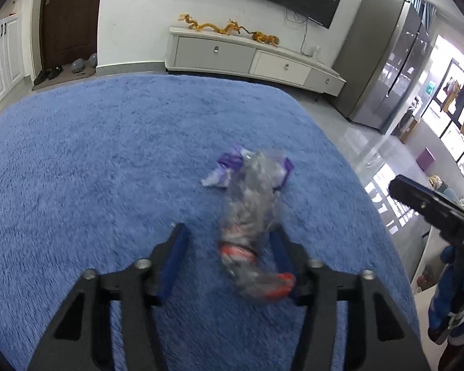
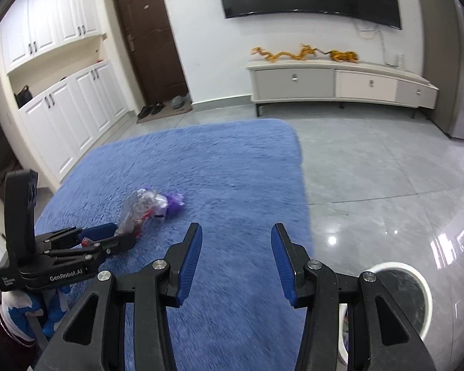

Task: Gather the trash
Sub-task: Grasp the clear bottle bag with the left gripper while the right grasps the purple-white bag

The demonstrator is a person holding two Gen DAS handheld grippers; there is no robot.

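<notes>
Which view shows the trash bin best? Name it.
Right wrist view: the white-rimmed trash bin stands on the grey floor at lower right, partly behind the right gripper. The left wrist view doesn't show it.

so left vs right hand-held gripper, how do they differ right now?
The left hand-held gripper has a crumpled clear plastic bottle between its fingers; the right hand-held gripper has nothing. Left is low over the blue rug; right is over the rug edge near the trash bin. Both stand open, with blue pads.

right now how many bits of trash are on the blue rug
2: a clear crumpled plastic wrapper between the left gripper's fingers, and a purple wrapper just beyond it on the rug. More could be hidden.
</notes>
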